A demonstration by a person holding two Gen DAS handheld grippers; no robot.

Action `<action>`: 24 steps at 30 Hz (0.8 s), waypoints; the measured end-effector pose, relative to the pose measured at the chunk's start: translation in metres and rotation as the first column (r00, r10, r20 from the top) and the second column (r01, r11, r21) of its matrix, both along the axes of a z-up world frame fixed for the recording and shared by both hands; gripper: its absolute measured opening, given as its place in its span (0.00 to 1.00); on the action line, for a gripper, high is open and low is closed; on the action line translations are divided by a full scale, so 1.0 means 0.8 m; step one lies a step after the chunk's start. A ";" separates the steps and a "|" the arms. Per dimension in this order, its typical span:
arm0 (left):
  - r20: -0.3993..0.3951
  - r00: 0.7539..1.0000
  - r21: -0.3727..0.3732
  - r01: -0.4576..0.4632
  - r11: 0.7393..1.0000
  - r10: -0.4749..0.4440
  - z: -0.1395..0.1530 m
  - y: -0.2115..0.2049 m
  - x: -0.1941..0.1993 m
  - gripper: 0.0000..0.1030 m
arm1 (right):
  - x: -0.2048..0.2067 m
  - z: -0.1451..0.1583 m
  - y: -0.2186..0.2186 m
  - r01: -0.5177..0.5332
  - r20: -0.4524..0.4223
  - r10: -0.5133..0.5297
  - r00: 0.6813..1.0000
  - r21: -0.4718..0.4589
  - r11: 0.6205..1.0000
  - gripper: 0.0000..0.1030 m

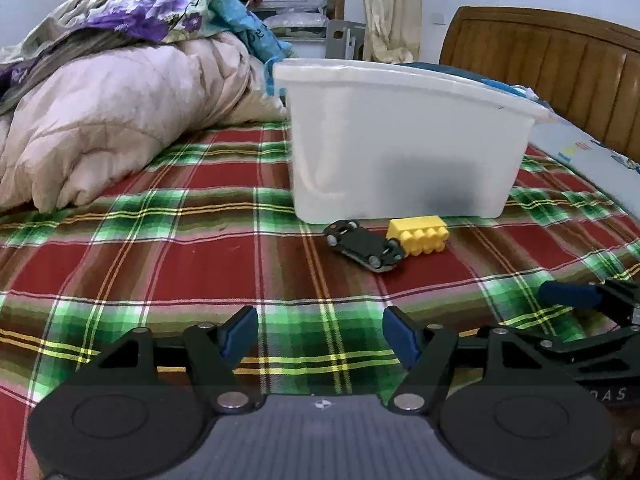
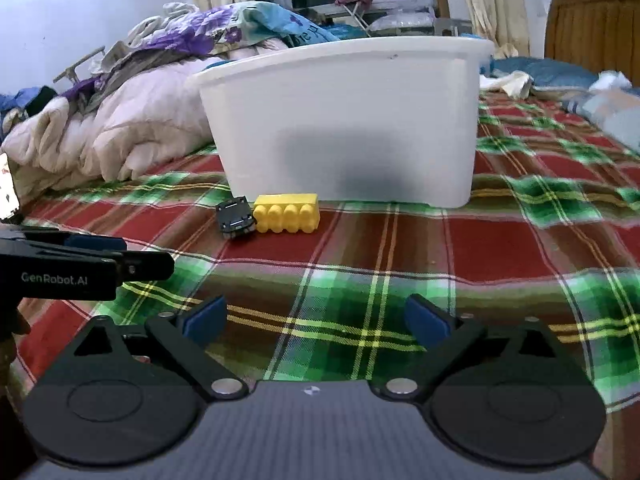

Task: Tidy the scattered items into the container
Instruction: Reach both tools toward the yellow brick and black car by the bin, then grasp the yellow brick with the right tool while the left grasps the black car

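Both grippers are low over a bed covered with a red and green checked sheet (image 1: 168,248), and both point forward and a little downward toward a white plastic box (image 1: 404,148). The left gripper (image 1: 320,334) has its two blue pads apart, with only the sheet between them; it grasps nothing. The right gripper (image 2: 316,320) is also released, its jaws spread even wider, and nothing is between them. In the left wrist view the right gripper comes in from 3 o'clock, level with the bed; in the right wrist view the left gripper enters from 9 o'clock, and a bit of the person's hand (image 2: 12,328) shows below it at the edge. The box stands upright on the sheet at 12 o'clock from both grippers. Just in front of its wall lie a small black toy car (image 1: 362,246) and a yellow building block (image 1: 418,235), touching each other; the car lies to the left of the block. A pile of quilts (image 1: 120,120) lies at 10 o'clock, and a wooden headboard (image 1: 560,64) is at 2 o'clock.
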State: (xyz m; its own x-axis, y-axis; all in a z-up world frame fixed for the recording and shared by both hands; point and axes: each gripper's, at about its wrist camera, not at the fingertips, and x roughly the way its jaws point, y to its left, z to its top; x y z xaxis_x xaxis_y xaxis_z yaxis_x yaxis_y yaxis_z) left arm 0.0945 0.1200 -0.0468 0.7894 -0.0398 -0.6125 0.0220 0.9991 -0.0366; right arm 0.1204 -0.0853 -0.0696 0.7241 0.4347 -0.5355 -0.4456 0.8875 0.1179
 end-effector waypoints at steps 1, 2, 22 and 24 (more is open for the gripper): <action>-0.003 1.000 -0.004 0.002 1.000 -0.002 -0.002 0.002 0.002 0.70 | 0.000 0.000 0.003 -0.004 0.017 0.004 1.000 -0.009 1.000 0.94; -0.005 1.000 -0.007 0.005 1.000 -0.005 -0.004 0.003 0.003 0.70 | 0.001 0.001 0.007 -0.009 0.037 0.010 0.999 -0.024 1.000 0.93; -0.003 0.995 0.052 0.096 0.994 -0.096 -0.017 0.007 0.027 0.72 | 0.135 0.024 0.029 -0.430 -0.067 0.427 0.902 -0.048 0.901 0.52; -0.002 0.994 0.044 0.106 0.993 -0.106 -0.017 0.002 0.030 0.72 | 0.125 0.021 0.014 -0.424 -0.090 0.420 0.903 -0.030 0.905 0.25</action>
State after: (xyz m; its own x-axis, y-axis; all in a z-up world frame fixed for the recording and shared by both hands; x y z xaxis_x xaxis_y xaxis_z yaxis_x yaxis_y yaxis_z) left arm 0.1186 0.1212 -0.0600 0.7827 -0.0965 -0.6149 0.1280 0.9917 0.0074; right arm 0.2206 -0.0739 -0.0529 0.4327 0.6628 -0.6111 -0.7708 0.6236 0.1306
